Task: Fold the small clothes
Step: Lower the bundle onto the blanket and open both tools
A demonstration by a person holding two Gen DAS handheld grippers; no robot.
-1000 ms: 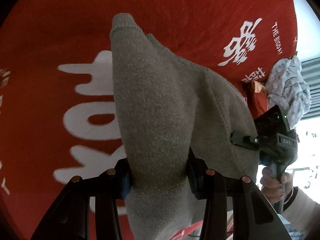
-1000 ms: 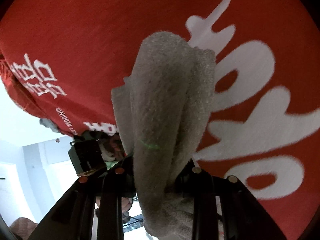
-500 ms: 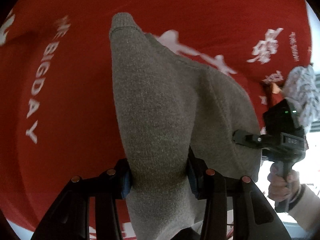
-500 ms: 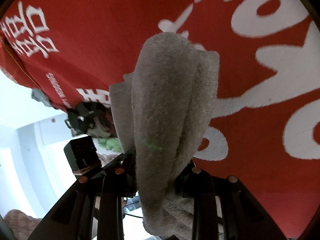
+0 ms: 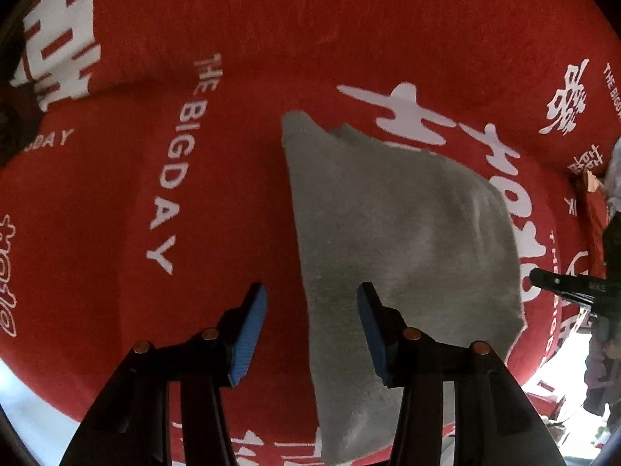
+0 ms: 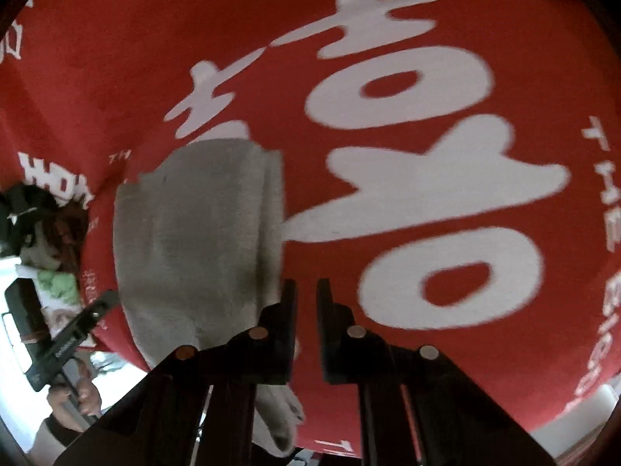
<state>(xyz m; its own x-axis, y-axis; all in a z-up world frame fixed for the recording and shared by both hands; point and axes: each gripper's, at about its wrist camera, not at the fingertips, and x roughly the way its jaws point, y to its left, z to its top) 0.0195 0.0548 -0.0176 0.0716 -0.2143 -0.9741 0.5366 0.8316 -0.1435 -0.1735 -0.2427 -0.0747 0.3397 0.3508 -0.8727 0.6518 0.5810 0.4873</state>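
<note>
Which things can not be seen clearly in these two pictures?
- Grey knitted garment: near end hidden behind the left gripper fingers, cut by the left view's bottom edge.
- Garment's fold layers: blurred in both views.
- Right gripper: narrow gap; open or shut unclear.
</note>
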